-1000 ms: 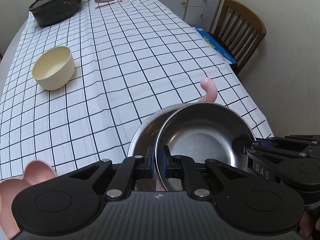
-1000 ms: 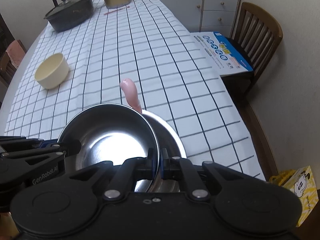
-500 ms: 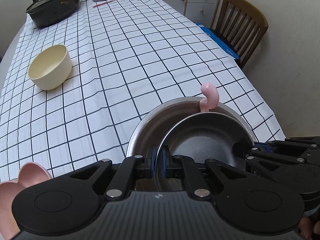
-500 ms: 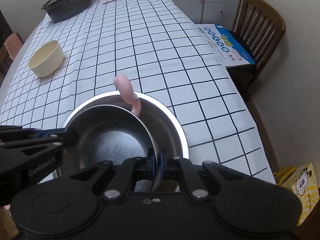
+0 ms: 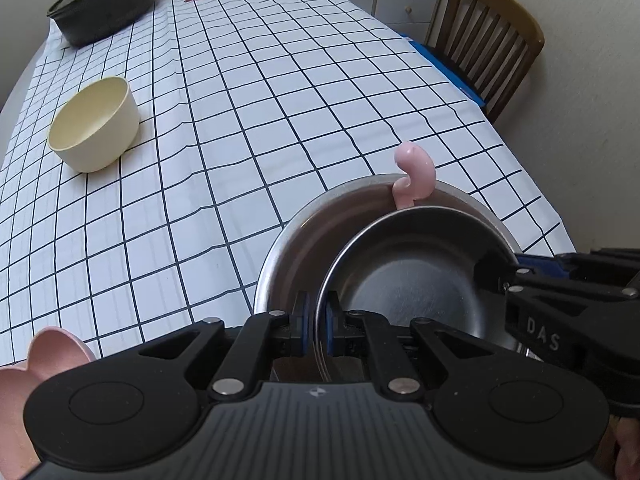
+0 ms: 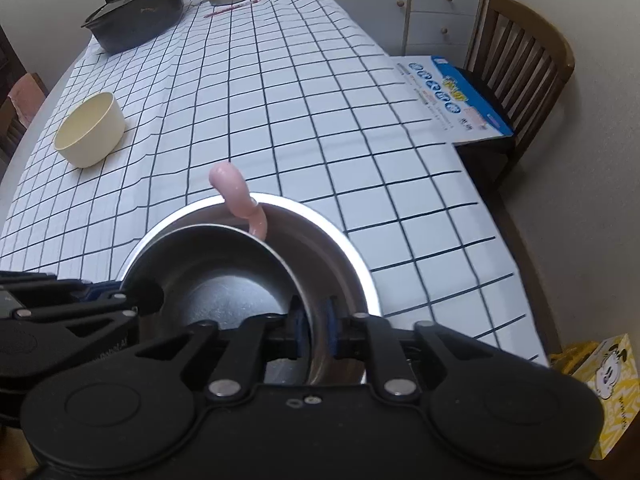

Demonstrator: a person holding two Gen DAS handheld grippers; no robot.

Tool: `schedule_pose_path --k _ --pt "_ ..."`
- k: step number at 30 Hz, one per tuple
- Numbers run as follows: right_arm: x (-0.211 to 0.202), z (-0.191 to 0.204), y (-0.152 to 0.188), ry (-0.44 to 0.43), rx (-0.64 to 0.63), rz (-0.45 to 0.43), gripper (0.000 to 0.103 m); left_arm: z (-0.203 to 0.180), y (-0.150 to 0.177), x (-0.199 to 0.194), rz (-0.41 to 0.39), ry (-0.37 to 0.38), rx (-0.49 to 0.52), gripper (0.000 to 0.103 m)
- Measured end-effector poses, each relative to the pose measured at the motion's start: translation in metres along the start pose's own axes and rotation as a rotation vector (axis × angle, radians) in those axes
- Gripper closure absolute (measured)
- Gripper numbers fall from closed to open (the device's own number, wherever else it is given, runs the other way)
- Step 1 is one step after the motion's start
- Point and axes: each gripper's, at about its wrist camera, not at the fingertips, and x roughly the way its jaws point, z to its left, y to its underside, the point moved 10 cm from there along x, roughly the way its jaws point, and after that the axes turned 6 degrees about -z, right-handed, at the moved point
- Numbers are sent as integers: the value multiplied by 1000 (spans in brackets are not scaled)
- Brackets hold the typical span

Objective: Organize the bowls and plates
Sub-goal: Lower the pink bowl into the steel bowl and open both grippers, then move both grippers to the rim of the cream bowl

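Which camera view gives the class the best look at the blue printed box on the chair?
The right wrist view: the blue printed box lies flat on the wooden chair with its whole printed top visible. The left wrist view shows only a thin blue edge past the table's side.

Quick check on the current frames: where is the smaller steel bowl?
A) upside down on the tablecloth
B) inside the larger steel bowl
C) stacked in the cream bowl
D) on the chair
B: the smaller steel bowl sits within the rim of the larger steel bowl, while the cream bowl stands empty far off on the tablecloth.
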Motion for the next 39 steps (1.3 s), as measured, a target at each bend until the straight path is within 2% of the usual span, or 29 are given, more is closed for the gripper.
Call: schedule_pose_path --k 5,12,22,25,26,27,30,31,33,39 --pt "-8 1 -5 5 -20 -23 84 0 -3 -6 -21 21 -7 96" --pt "-24 10 -13 0 -51 -66 74 2 -7 -24 -65 37 -6 92" --pt "-54 28 -23 -45 -86 -120 69 20 -24 -69 -179 43 -40 91" --pt "-67 34 -30 -60 -103 -149 64 26 -28 -82 -208 44 -53 90" --pt "-71 38 -32 -68 -111 -161 61 29 -30 -86 -222 42 -55 89" --pt "-75 40 -35 -76 -119 -172 60 31 -31 -90 -235 36 -59 81" --pt "-84 49 -42 -96 -138 -196 52 43 -38 -104 -291 15 -85 49" --pt "-86 52 -44 -104 -142 -203 48 47 -40 -109 -312 0 -88 45" --pt "-90 56 -51 -115 -145 -218 46 54 -44 -117 -332 -14 -90 45" --pt "-101 74 -74 -144 -177 -268 30 79 -59 -137 -385 -55 -125 41"
